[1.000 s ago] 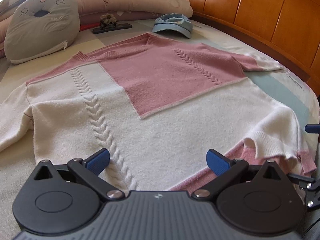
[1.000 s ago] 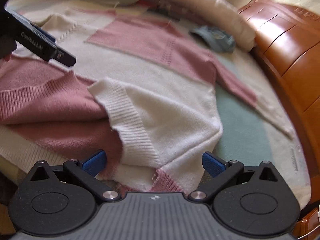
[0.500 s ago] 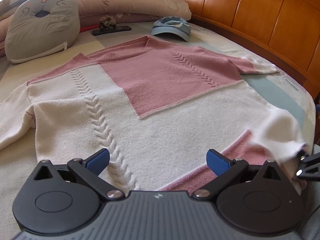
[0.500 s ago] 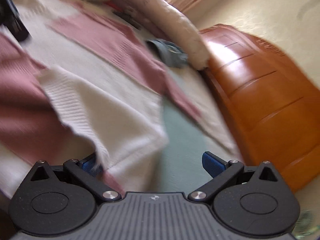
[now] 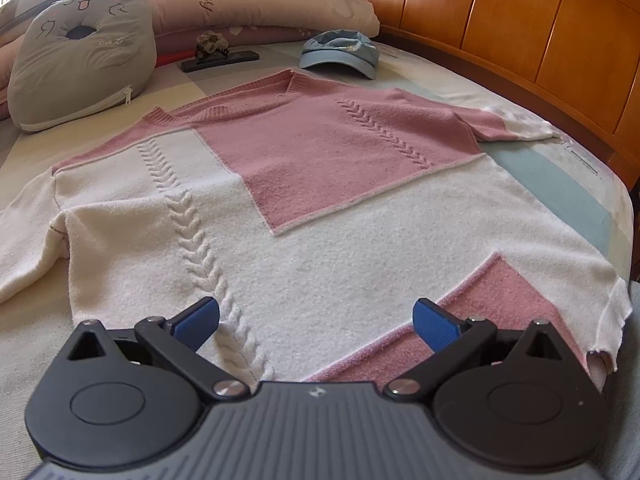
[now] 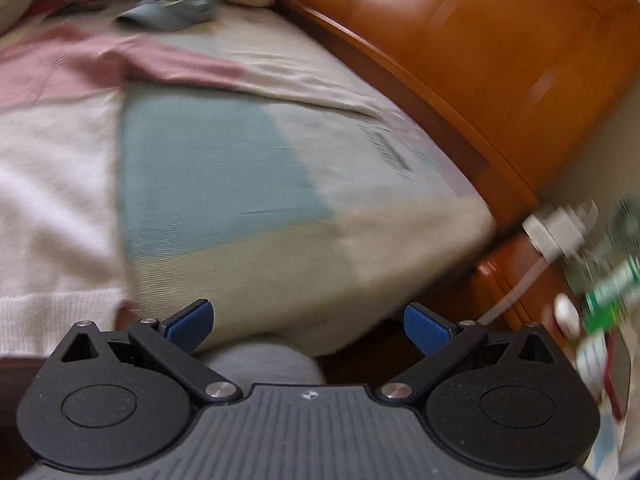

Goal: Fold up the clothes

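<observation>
A pink and white knitted sweater lies spread flat on the bed, collar at the far side, hem towards me. My left gripper hovers open just above the hem, nothing between its blue pads. In the right wrist view, which is blurred by motion, the sweater fills the left side and its pink sleeve stretches across the sheet. My right gripper is open and empty, over the bed's near corner, to the right of the sweater's hem.
A blue cap, a grey cat cushion, long pillows and a small dark stand lie beyond the collar. The wooden headboard runs along the right. A bedside cabinet with small items stands beyond the bed corner.
The folded-over white hem corner at the sweater's right has been pulled out flat. My right gripper swung off the sweater to the right; the left stayed put.
</observation>
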Motion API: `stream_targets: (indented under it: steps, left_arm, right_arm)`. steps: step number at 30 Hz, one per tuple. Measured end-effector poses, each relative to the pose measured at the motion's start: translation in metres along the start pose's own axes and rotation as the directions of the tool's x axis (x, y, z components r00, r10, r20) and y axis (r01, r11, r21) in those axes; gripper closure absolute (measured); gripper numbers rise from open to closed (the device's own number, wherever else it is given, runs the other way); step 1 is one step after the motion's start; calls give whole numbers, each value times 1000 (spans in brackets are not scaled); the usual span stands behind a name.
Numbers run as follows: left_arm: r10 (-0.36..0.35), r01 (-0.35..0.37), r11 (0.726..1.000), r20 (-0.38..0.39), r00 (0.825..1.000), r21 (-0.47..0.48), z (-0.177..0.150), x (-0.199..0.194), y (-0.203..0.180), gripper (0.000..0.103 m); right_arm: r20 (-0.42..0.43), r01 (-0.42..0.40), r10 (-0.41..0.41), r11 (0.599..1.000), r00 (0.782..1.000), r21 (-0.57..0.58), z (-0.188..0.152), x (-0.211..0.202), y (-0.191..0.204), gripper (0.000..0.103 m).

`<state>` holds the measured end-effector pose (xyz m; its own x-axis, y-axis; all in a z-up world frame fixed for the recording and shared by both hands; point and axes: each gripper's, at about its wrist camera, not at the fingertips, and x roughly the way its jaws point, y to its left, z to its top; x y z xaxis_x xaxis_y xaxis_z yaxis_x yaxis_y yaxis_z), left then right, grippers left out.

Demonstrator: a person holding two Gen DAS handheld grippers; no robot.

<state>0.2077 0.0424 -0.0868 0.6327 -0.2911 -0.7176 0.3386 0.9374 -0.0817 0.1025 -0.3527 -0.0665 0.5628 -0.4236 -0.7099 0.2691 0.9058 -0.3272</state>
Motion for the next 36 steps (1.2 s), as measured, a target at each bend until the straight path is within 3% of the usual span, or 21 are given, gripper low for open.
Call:
stream_targets:
  steps: [3, 5, 8, 12, 14, 17, 20, 23, 26, 31, 36]
  left_arm:
    - [0, 0, 1000, 3, 1000, 11, 0, -1, -3, 1]
    - [0, 0, 1000, 6, 1000, 22, 0, -2, -6, 1]
    - [8, -8, 1000, 8, 1000, 29, 0, -3, -7, 1]
    - [20, -20, 999, 8, 1000, 31, 0, -3, -7, 1]
    - [18, -18, 999, 10, 1000, 31, 0, -3, -7, 1]
    - [16, -16, 999, 14, 1000, 30, 0, -5, -6, 1]
    - [12, -13, 999, 20, 1000, 31, 1, -7, -6, 1]
    - [7, -8, 999, 24, 1000, 39, 1, -8, -9, 1]
    - [-1, -1, 998, 30, 1000, 56, 1, -10, -14, 1]
    - [-15, 12, 997, 42, 999, 74, 1, -10, -20, 1]
    - [18, -20, 998, 48, 999, 54, 1, -12, -12, 1]
  right_arm:
    - [31, -101, 99, 993, 995, 56, 9, -12, 2, 0]
    - [65, -230, 227, 972, 972, 47, 16, -20, 20, 0]
    - [83, -404, 406, 914, 910, -39, 25, -27, 69, 0]
    - [80, -584, 601, 795, 795, -166, 33, -35, 137, 0]
    - [62, -605, 628, 768, 776, -212, 33, -33, 166, 0]
    - [15, -607, 631, 753, 776, -254, 21, -26, 185, 0]
    - [40, -594, 624, 759, 780, -268, -5, -32, 173, 0]
    - [11, -599, 624, 754, 781, -269, -22, -40, 156, 0]
    - [-22, -607, 626, 746, 780, -274, -16, -43, 152, 0]
    - [69, -598, 638, 751, 767, -280, 12, -48, 158, 0]
    - [41, -589, 614, 772, 788, -237, 3, -29, 162, 0]
